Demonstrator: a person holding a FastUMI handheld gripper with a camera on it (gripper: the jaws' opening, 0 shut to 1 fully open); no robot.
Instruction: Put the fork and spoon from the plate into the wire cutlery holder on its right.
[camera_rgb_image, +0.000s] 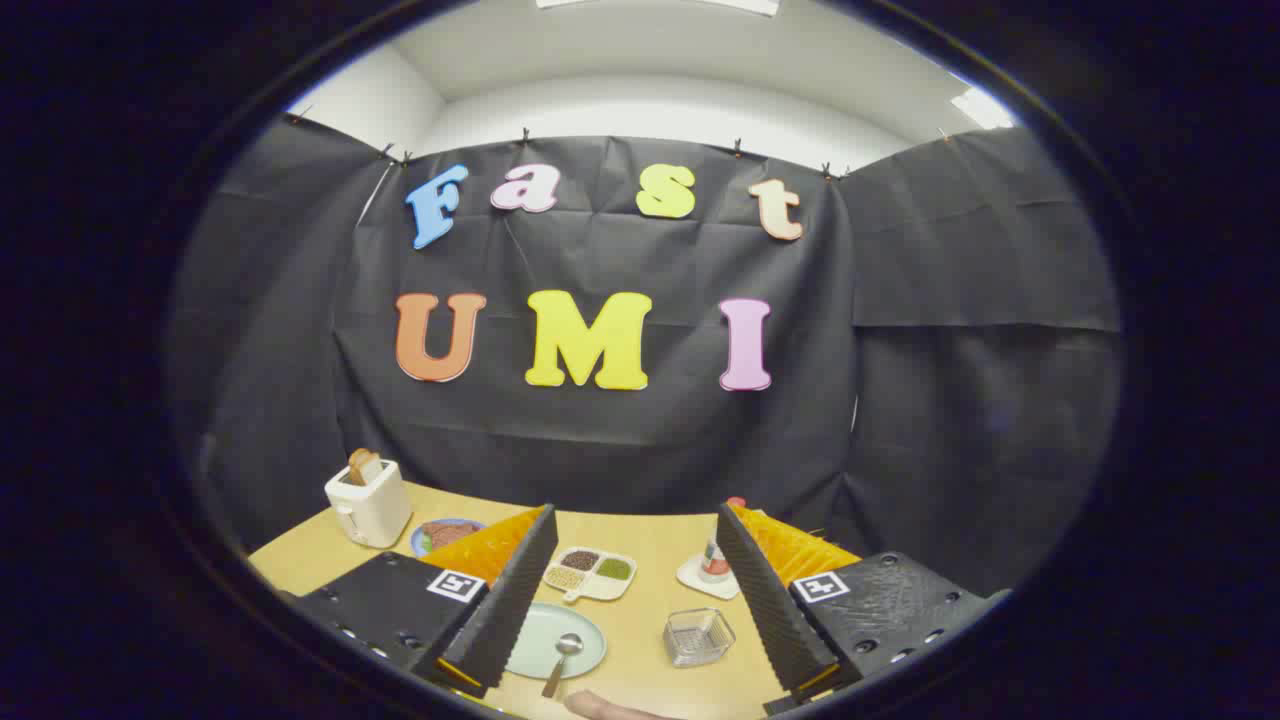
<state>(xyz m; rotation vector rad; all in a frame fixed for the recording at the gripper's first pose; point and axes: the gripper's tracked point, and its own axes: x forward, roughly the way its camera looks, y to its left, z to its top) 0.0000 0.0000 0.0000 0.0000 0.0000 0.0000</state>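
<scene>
A pale green plate (578, 628) lies on the wooden table between my fingers, partly hidden by the left finger. A metal spoon (563, 660) rests on it, bowl on the plate and handle pointing toward me past the rim. I cannot make out a fork. To the plate's right stands a small see-through holder (698, 636), seen from above. My gripper (632, 590) hangs well above the table with its fingers wide apart and nothing between them.
A white toaster (368, 505) with a slice of toast stands at the back left, beside a blue plate of food (447, 533). A divided white dish (590, 573) of grains sits behind the green plate. A bottle on a white coaster (712, 572) stands right. A fingertip (610, 707) shows nearest me.
</scene>
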